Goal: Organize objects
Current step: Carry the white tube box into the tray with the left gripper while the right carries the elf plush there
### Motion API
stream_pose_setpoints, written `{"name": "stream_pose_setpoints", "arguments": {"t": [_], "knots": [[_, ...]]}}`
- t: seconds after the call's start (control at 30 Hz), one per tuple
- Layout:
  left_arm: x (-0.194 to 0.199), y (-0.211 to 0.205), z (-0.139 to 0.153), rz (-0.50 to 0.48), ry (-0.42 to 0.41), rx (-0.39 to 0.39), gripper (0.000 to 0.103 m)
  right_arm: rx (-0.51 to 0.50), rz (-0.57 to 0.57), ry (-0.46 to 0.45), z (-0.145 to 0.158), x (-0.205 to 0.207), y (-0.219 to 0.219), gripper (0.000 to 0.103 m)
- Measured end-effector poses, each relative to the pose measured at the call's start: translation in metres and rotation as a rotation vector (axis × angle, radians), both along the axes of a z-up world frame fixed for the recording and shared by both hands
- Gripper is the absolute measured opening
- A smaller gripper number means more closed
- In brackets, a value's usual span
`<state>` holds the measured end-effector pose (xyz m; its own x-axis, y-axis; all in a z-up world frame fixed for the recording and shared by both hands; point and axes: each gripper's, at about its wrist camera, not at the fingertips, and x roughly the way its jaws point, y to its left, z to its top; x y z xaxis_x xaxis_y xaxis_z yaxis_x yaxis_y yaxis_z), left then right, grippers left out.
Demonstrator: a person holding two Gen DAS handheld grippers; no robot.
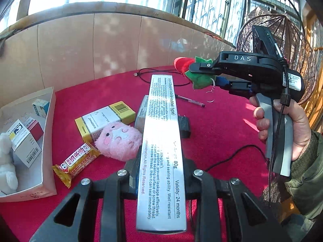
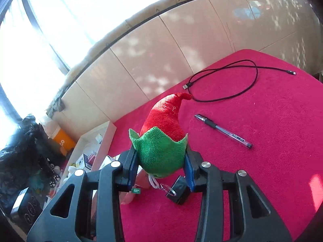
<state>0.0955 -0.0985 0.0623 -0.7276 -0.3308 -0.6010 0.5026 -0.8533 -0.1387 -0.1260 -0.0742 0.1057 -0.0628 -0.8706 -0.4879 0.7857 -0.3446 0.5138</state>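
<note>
The left claw (image 1: 161,155) grips a "Liquid Sealant" box (image 1: 162,151) (80g) at centre frame, while the "DAS" right claw (image 2: 160,161) clamps a plush chili (image 2: 163,141).

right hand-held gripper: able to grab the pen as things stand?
Probably not yet. The right hand-held gripper is shut on the plush strawberry, so its jaws are full. The pen itself lies unobstructed on the red cloth.

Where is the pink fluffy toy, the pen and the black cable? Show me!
pink fluffy toy (image 1: 119,140), left wrist view, on its face.
pen (image 2: 223,131), right wrist view, on the middle of its clear barrel.
black cable (image 2: 256,76), right wrist view, on the right bend of its loop.
</note>
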Motion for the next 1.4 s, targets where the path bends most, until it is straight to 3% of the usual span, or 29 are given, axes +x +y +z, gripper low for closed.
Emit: {"name": "stream_pose_setpoints", "arguments": {"t": [0.4,1.4], "knots": [[0.032,-0.013,0.025,0.083,0.110,-0.019,0.028,-0.089,0.137,0.054,0.044,0.056,0.005,0.038],[0.075,-0.035,0.037,0.201,0.219,0.001,0.028,-0.088,0.238,0.051,0.051,0.094,-0.008,0.038]]}}
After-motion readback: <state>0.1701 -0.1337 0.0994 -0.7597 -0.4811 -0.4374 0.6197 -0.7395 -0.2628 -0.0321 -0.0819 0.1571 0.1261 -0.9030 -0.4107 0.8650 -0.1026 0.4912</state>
